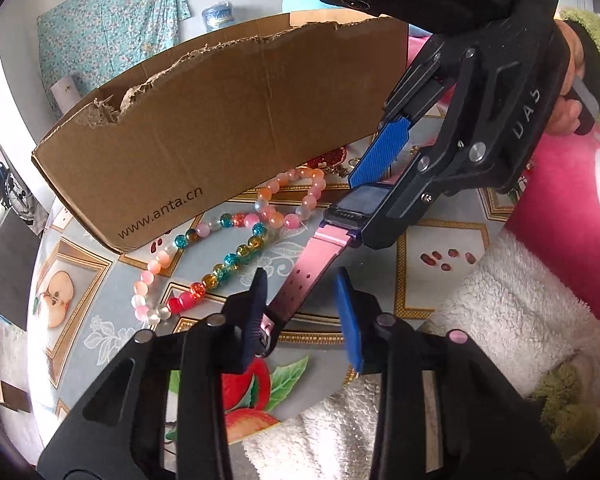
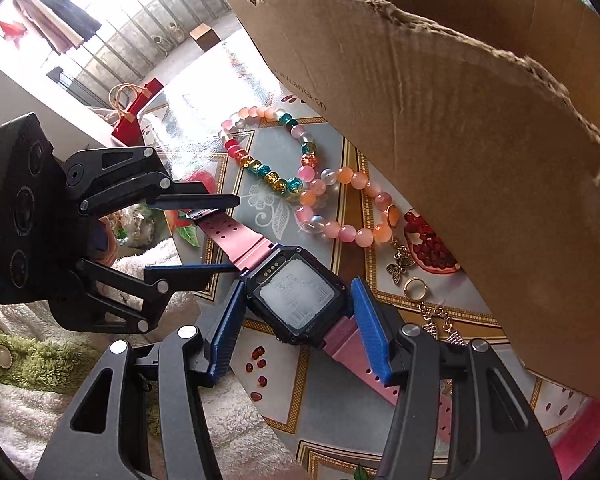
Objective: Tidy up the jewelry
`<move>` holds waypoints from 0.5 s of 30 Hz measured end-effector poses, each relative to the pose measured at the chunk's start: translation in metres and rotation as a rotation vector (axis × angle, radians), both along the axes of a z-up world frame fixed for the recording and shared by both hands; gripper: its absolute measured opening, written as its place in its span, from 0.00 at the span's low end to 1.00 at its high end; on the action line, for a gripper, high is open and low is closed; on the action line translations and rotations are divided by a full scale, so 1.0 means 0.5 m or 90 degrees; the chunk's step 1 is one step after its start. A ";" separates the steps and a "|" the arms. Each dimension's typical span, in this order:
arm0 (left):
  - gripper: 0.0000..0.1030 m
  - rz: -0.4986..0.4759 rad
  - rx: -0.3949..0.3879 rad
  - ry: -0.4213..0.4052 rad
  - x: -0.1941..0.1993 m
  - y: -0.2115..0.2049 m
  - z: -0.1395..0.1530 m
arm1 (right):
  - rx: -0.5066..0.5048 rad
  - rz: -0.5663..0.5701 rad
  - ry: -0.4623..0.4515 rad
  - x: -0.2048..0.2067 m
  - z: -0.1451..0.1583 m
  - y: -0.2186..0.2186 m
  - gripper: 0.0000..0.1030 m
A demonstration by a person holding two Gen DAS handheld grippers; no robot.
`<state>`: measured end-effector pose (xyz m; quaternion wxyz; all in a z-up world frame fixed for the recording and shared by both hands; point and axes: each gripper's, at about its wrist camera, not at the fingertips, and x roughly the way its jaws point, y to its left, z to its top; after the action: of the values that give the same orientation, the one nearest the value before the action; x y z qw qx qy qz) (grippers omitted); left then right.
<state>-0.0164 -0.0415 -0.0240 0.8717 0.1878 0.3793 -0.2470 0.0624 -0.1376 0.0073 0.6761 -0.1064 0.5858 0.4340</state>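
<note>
Right wrist view: at the left, the left gripper is seen with its jaws parted around the pink strap, not pressing it. At centre, the watch is clamped by its case in the right gripper, above the tablecloth. Bead bracelets lie beyond, beside the cardboard box at right.
</note>
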 end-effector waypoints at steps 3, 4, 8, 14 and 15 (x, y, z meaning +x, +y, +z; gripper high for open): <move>0.14 0.007 -0.012 0.009 0.014 0.008 0.005 | 0.000 -0.019 -0.011 -0.005 -0.004 0.004 0.52; 0.12 0.007 -0.016 0.012 0.017 0.010 0.007 | 0.000 -0.028 -0.019 -0.016 -0.001 0.003 0.52; 0.10 -0.008 -0.015 0.023 0.026 0.008 0.003 | 0.004 -0.071 -0.092 -0.062 0.023 -0.027 0.53; 0.08 -0.033 -0.011 0.036 0.030 0.007 0.001 | -0.020 -0.174 -0.219 -0.124 0.034 -0.067 0.53; 0.08 -0.037 -0.009 0.036 0.029 0.006 0.003 | -0.034 -0.183 -0.241 -0.133 0.032 -0.066 0.52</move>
<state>-0.0018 -0.0387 -0.0222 0.8543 0.1855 0.3964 -0.2803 -0.0043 -0.1705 0.0234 0.8257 -0.1194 0.4688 0.2901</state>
